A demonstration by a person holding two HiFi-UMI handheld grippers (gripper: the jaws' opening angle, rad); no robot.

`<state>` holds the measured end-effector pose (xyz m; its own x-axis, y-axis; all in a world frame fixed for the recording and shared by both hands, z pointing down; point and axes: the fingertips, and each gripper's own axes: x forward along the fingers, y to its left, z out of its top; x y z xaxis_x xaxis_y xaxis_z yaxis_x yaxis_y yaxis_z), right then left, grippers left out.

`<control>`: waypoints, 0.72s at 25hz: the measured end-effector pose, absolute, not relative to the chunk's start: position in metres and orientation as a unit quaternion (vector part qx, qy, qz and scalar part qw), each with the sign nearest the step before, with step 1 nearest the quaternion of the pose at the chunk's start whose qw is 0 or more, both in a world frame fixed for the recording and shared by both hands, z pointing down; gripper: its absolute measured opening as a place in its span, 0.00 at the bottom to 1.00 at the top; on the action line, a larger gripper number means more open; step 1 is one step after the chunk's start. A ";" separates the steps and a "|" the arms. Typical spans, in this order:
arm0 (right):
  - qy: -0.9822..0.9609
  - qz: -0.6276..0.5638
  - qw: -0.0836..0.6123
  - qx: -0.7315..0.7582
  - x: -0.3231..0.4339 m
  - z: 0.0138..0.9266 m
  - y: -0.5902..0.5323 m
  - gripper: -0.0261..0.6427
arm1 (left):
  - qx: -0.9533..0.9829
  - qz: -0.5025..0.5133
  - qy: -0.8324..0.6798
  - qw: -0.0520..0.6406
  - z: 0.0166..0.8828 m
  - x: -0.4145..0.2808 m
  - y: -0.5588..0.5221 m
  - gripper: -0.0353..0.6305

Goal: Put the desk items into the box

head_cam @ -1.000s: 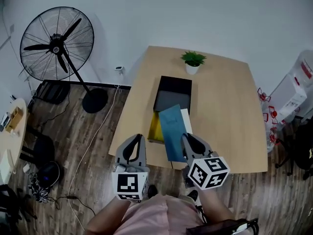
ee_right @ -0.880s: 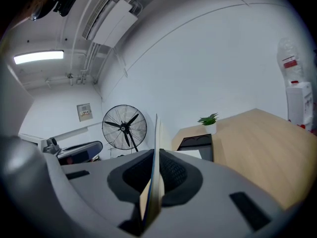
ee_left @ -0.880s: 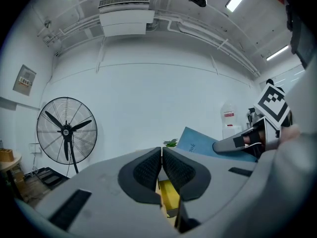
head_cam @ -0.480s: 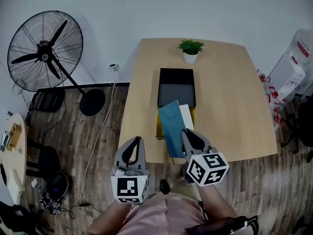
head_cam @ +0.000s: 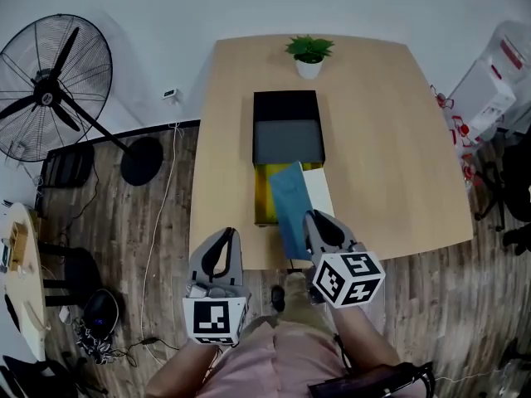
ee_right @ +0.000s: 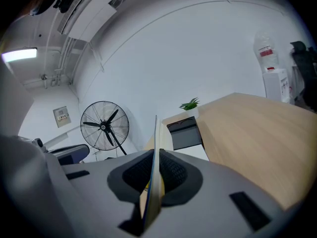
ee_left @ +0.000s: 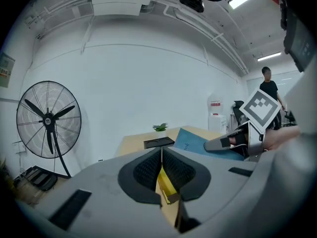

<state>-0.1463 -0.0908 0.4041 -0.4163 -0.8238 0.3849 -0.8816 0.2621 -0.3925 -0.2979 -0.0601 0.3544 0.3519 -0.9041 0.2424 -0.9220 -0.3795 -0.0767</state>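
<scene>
Since a second ago the desk [head_cam: 390, 172] has squared up beneath me and the pedestal fan [head_cam: 46, 89] has slid off toward the left, while my right gripper [head_cam: 318, 225] stays clamped on the blue booklet [head_cam: 290, 206].

That desk is the biggest thing before me, with the fan standing on the wooden floor beyond its left edge. The black box [head_cam: 287, 131] sits open in the middle of the desk, nearer the far edge than the near one. Just against its near wall lies a yellow book [head_cam: 262, 196], with a white pad [head_cam: 320, 191] beside it on the right. The blue booklet slants over both of them, its far end touching the box's near wall and its near end past the desk's near edge, pinched edge-on between my right fingers [ee_right: 168, 170]. A small potted plant [head_cam: 309, 54] stands at the far edge.

My left gripper [head_cam: 221, 247] hovers off the near edge, well apart from everything, its fingers [ee_left: 146, 170] pressed together on nothing.
</scene>
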 end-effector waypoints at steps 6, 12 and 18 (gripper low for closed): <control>-0.784 0.313 0.047 0.535 -0.145 0.424 -0.100 0.09 | 0.819 0.137 -0.555 0.051 0.368 -0.293 -0.069 0.08; -0.772 0.332 0.049 0.540 -0.139 0.434 -0.114 0.09 | 0.813 0.143 -0.561 0.065 0.378 -0.295 -0.080 0.08; -0.764 0.352 0.076 0.535 -0.123 0.450 -0.124 0.10 | 0.813 0.139 -0.559 0.080 0.382 -0.285 -0.096 0.08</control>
<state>-0.1235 -0.1236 0.4505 -0.4159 -0.7644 0.4927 -0.8713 0.1799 -0.4565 -0.2845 -0.0958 0.3824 0.3359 -0.8876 0.3151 -0.9318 -0.3620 -0.0261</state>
